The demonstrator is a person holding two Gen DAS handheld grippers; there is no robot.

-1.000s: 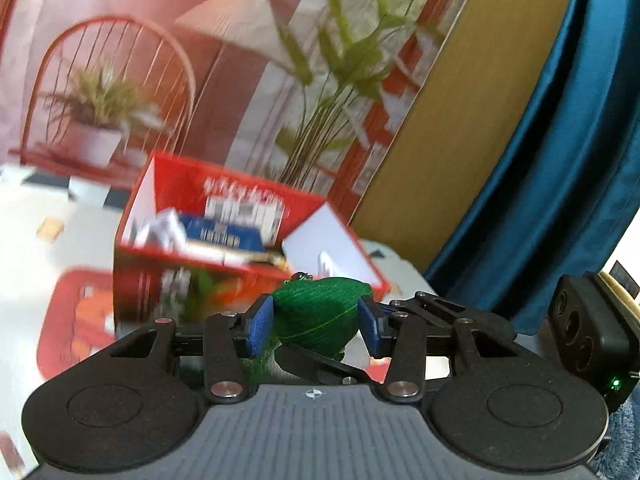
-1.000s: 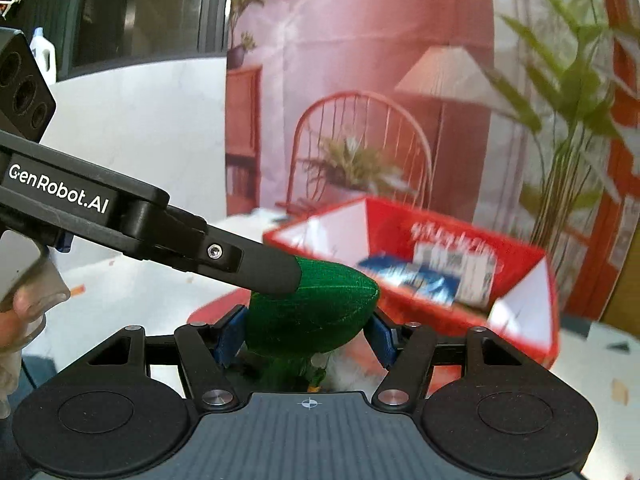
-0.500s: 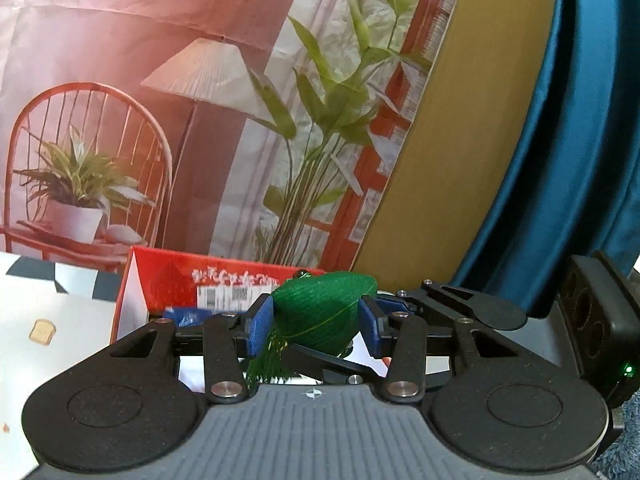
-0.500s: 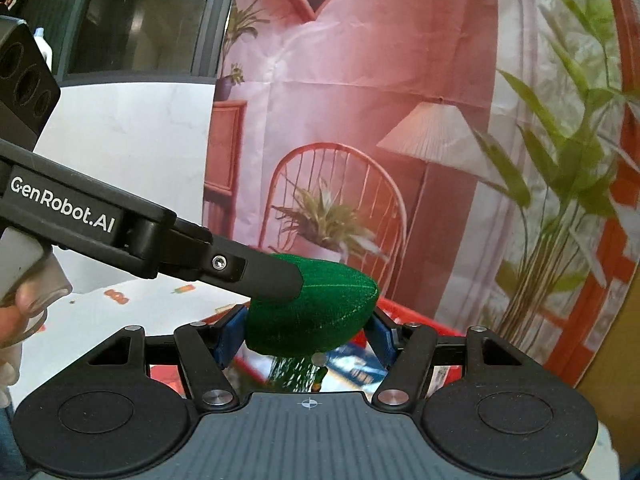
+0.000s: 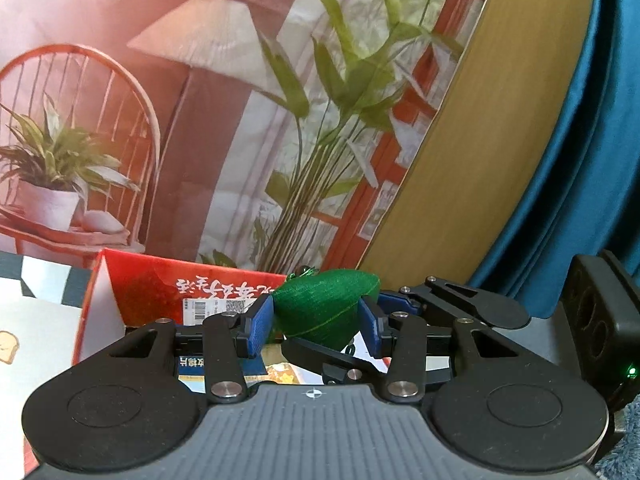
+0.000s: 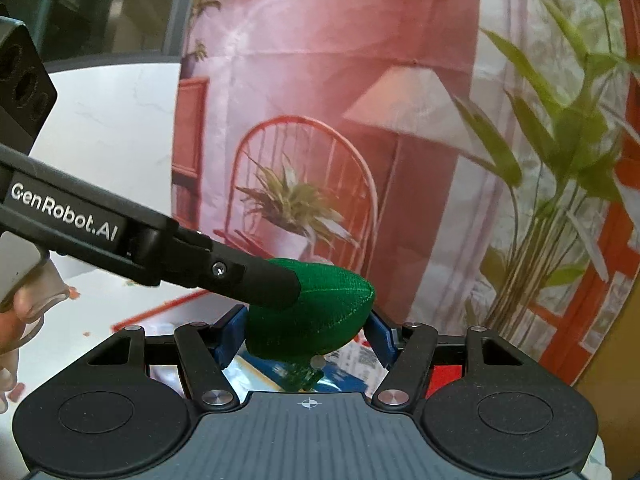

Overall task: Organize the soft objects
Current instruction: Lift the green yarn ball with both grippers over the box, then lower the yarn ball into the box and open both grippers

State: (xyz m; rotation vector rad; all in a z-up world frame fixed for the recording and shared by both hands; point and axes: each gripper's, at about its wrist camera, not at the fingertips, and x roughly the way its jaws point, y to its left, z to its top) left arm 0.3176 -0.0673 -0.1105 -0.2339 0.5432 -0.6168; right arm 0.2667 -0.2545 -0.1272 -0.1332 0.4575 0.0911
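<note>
A green woven, leaf-shaped soft pouch [image 5: 326, 310] with a small tassel hangs in the air, held from two sides. My left gripper [image 5: 316, 326] is shut on it, blue pads pressing both flanks. My right gripper [image 6: 306, 330] is shut on the same pouch [image 6: 320, 320], whose tassel dangles below. In the right wrist view the left gripper's black finger [image 6: 256, 280] crosses from the left onto the pouch; in the left wrist view the right gripper's fingers [image 5: 328, 354] come in from the right. Just beyond and below stands an open red cardboard box [image 5: 160, 288] with packets inside.
A printed backdrop [image 5: 200, 100] with a chair, lamp and plants rises behind the box. A wooden panel [image 5: 480, 140] and a blue curtain [image 5: 592, 160] stand to the right. A white tabletop [image 6: 100, 312] lies left, with a person's hand [image 6: 12, 320] at the edge.
Both grippers have carried the pouch forward and slightly up toward the red box, which now sits lower and closer in both views. The grip on the pouch is unchanged.
</note>
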